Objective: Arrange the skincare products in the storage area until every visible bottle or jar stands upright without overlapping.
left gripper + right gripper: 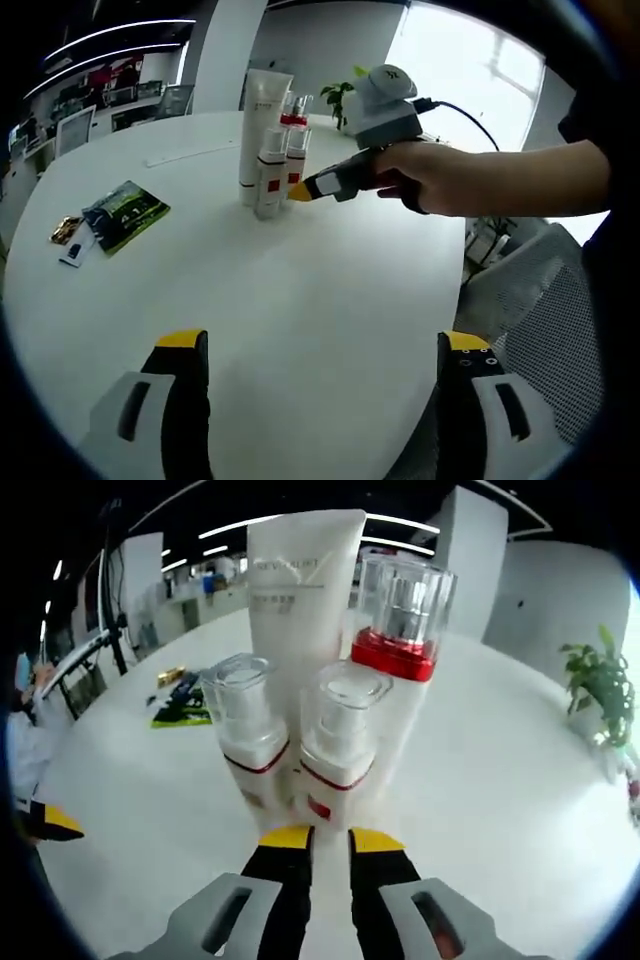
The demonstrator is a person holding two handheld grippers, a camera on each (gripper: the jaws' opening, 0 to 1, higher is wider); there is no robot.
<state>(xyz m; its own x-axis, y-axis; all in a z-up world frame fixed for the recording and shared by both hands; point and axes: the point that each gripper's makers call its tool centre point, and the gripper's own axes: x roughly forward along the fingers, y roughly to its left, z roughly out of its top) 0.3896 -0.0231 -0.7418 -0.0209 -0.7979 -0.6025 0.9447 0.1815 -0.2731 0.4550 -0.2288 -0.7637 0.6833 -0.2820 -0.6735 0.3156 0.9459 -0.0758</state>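
— Fingertips (287, 837) yellow on the right gripper (318, 838), nearly together, just a thin slit between, nothing clamped. Parked right at the foot of the bottle cluster, close to touching the front right bottle (343, 745).

— And from the left gripper view?

— Same right gripper (303, 190) coming in from the right, held in a hand (440, 175), yellow tip level with the low part of the bottles. Hard to tell contact from there.

— Left gripper (325, 345)?

— Wide apart, holding nothing, hovering over bare white table (300, 300), well short of the products.

— Products, then.

— Four, all upright, bunched tight near the far side of the round table. Tall white tube (302, 600) standing at the back, cap down. In front, two short white pump bottles with clear caps and red bands: front left bottle (245, 735) and that front right one, side by side, touching or nearly so. Red-collared bottle (400, 645) to the right, clear cap, taller than the front pair, pressed close to the tube.

— Overlap?

— Packed shoulder to shoulder; cannot tell which ones actually touch.

— Anything else on the table?

— Green leaflet (125, 213) lying flat off to the left in the left gripper view, small gold item (66, 229) and a card beside it, well apart from the bottles. Potted plant (597, 685) at the far edge.
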